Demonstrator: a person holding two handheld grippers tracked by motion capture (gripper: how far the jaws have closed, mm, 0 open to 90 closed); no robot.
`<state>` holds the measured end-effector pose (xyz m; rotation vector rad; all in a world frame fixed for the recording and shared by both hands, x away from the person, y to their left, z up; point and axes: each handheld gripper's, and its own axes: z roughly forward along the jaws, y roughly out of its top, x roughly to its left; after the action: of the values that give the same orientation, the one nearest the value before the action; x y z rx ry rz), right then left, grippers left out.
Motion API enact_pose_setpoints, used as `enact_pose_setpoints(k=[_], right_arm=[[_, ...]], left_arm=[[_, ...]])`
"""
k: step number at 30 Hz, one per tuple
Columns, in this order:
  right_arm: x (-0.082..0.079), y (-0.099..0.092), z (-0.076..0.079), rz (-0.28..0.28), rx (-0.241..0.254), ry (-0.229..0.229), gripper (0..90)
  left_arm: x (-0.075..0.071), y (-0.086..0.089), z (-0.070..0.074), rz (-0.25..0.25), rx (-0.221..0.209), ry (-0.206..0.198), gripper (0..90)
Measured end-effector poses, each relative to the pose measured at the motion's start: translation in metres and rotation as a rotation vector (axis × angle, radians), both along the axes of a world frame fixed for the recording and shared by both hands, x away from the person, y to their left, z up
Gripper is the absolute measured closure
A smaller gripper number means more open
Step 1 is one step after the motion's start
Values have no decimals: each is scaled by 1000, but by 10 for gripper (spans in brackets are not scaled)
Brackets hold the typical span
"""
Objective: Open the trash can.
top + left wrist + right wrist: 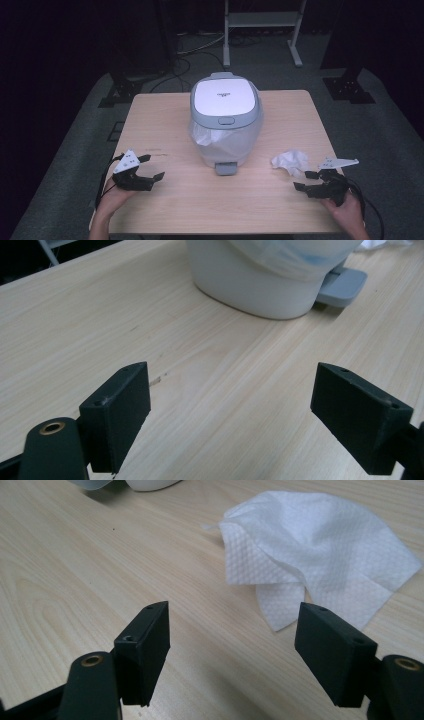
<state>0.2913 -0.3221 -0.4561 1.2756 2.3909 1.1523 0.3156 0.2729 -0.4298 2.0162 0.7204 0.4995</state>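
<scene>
- Tissue, crumpled and white, lies on the wooden table toward its right side, just ahead of the right gripper and apart from it.
- Nearest the camera in the high view, two hands come in from the bottom edge, one at each front corner of the table, each holding a black gripper.
- Right gripper sits low over the table near the right edge, jaws spread wide with nothing between them; in the right gripper view the jaws frame bare wood, and the tissue spreads out just beyond the right-hand jaw, textured and folded over on itself.
- Left gripper rests near the table's front left corner, jaws also wide apart and holding nothing; in the left gripper view only pale wood grain lies between them.
- A grey three-cornered plate rides on top of each gripper, and a dark cable trails back from each toward the person.
- Farther in, at the table's middle, stands a small white pedal bin with a grey-rimmed lid shut flat on top, a clear bag liner bulging out under the rim, and a grey foot pedal sticking out toward the person.
- The bin is well apart from both grippers; the tissue lies to the right of its pedal.
- Beyond the table, on the dark floor, stand a pale metal frame and black stand feet among loose cables.
</scene>
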Motion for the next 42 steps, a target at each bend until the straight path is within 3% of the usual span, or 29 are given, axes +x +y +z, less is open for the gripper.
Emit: enact_pose_setpoints(k=[6, 15, 20, 27, 36, 42], right_arm=[[0, 1, 0, 2, -1, -3, 291], [-1, 1, 2, -1, -5, -14, 291], [-3, -1, 4, -8, -2, -20, 291], [-2, -1, 4, -9, -3, -20, 291], [-3, -1, 4, -10, -4, -22, 291], [-2, -1, 4, -8, -6, -23, 291]], left_arm=[[1, -8, 14, -37, 13, -5, 152], [-1, -13, 52, -89, 26, -26, 236], [-2, -17, 75, -122, 33, -24, 348], [-6, -20, 104, -154, -17, -23, 527], [-8, -37, 135, -190, -1, -52, 727], [-7, -50, 155, -236, 15, -58, 782]])
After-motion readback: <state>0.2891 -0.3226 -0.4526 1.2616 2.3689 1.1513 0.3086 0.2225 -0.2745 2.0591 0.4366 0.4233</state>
